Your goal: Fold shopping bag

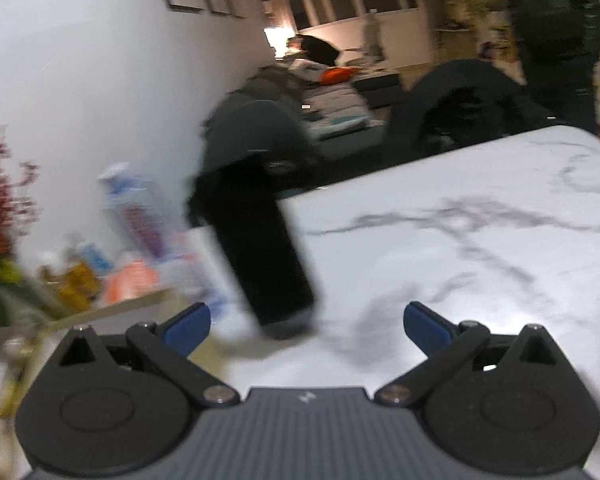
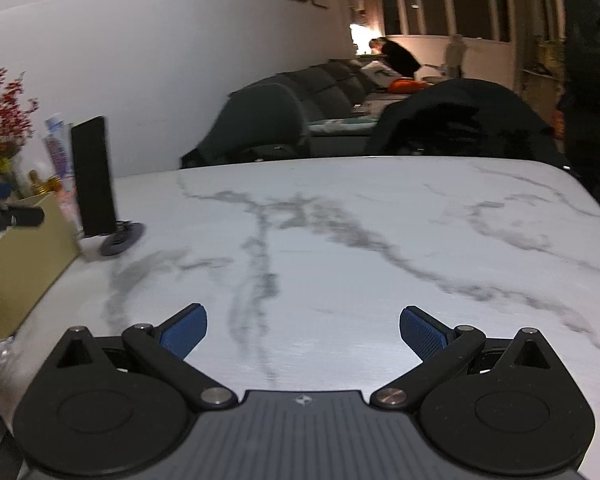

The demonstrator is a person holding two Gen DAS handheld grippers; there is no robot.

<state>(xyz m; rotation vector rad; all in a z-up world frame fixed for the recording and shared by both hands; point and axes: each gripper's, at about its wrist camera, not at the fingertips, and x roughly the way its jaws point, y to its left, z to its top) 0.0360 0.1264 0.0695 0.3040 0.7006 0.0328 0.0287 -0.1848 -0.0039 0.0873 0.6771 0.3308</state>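
No shopping bag shows in either view. My left gripper (image 1: 307,322) is open over the white marble table (image 1: 460,232), its blue pads far apart with nothing between them. The left wrist view is blurred by motion. My right gripper (image 2: 303,330) is also open above the marble table (image 2: 340,240), empty, pads spread wide.
A black upright slab on a round stand (image 2: 94,176) sits at the table's left edge, blurred in the left wrist view as a black slab (image 1: 268,248). Beside it are an olive box (image 2: 20,256), flowers (image 2: 4,120) and clutter. Dark chairs (image 2: 460,120) stand behind the table; a person in dark clothes (image 1: 556,32) stands at far right.
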